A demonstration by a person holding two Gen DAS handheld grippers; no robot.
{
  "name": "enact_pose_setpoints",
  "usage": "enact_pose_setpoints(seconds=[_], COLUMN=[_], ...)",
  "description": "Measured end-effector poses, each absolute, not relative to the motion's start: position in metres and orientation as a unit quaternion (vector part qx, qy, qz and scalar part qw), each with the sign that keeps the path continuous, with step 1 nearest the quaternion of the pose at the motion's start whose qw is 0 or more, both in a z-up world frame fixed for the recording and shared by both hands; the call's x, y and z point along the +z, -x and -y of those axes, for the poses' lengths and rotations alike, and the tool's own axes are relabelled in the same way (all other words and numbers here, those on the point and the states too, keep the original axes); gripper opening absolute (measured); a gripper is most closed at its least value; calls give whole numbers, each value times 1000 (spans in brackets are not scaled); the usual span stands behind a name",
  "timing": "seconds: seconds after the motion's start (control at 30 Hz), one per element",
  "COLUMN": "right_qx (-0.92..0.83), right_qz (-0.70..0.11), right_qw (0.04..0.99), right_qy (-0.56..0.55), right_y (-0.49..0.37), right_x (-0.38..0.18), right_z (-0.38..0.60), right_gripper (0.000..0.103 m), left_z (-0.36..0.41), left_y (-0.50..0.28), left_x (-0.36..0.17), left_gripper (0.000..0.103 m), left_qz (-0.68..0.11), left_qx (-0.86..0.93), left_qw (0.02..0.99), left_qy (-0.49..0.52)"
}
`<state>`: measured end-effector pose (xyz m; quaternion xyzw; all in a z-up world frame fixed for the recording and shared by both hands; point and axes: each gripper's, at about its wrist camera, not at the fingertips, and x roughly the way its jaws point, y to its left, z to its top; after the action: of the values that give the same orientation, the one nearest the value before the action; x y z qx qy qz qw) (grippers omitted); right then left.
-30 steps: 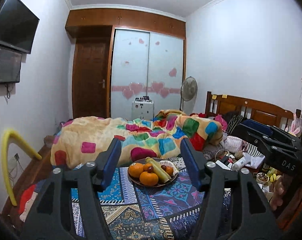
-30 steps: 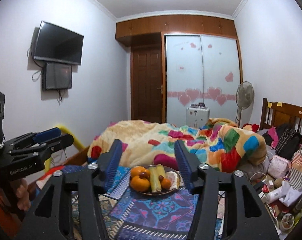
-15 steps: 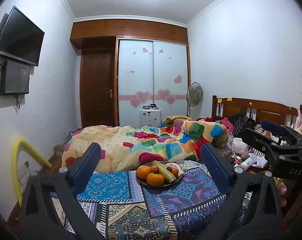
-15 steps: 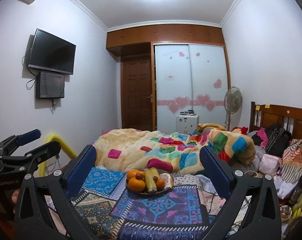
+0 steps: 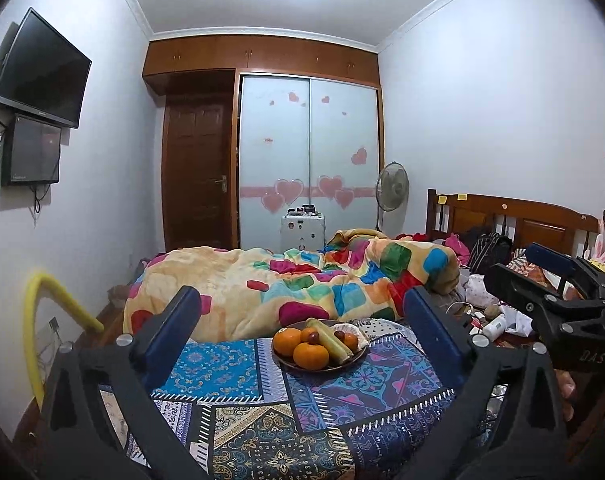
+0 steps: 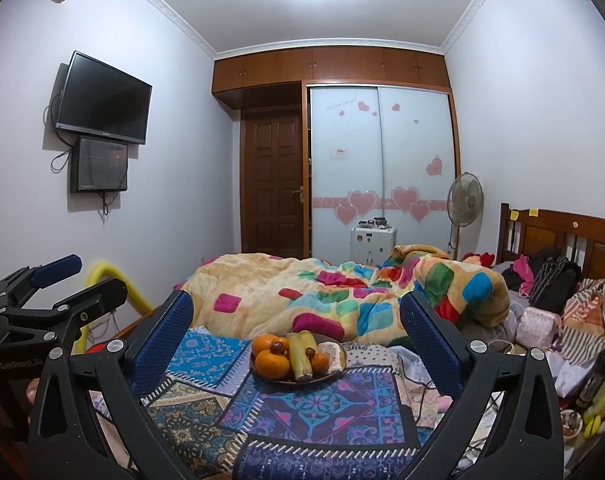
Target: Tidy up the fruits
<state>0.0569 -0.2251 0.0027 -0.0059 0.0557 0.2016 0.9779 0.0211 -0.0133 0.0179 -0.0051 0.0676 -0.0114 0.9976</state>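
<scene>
A dark plate [image 5: 344, 363] on a patterned cloth holds oranges [image 5: 310, 355], a pale green stalk [image 5: 329, 340], small red fruits and a pale cut fruit. It also shows in the right wrist view [image 6: 334, 374], with its oranges [image 6: 271, 363]. My left gripper [image 5: 302, 320] is open wide and empty, held back from the plate. My right gripper [image 6: 296, 318] is open wide and empty, also short of the plate. Each gripper shows at the side of the other's view.
The patterned cloth [image 5: 262, 412] covers the surface under the plate. A bed with a colourful quilt [image 5: 286, 280] lies behind. Clutter and a dark bottle [image 6: 596, 372] sit at the right. A yellow foam tube [image 5: 34, 320] stands at the left wall.
Both grippers have opened from narrow to wide. Both views have pulled back and tilted up a little; the plate sits a bit lower in the frame.
</scene>
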Motion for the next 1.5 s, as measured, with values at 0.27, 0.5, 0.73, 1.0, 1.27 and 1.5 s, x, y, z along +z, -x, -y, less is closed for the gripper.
enact_pose_setpoints(seconds=[0.27, 0.5, 0.73, 1.0, 1.27, 1.5], right_qx=[197, 198, 197, 196, 196, 195], right_qz=[-59, -60, -60, -60, -62, -62], right_qw=[979, 978, 979, 979, 979, 979], right_qy=[5, 5, 8, 9, 6, 8], right_y=[-58, -59, -59, -58, -59, -59], right_x=[0, 0, 1, 1, 0, 0], right_z=[227, 227, 227, 229, 232, 233], right_gripper=[103, 103, 103, 103, 103, 103], left_z=[13, 13, 15, 16, 16, 16], left_y=[-21, -22, -23, -22, -21, -21], left_x=[16, 16, 16, 14, 13, 14], left_gripper=[103, 103, 103, 103, 103, 103], left_qz=[-71, -71, -72, -72, -71, -73], left_qx=[-12, -12, -13, -17, -18, -20], left_qw=[997, 997, 997, 997, 997, 997], left_qy=[8, 7, 4, 5, 5, 5])
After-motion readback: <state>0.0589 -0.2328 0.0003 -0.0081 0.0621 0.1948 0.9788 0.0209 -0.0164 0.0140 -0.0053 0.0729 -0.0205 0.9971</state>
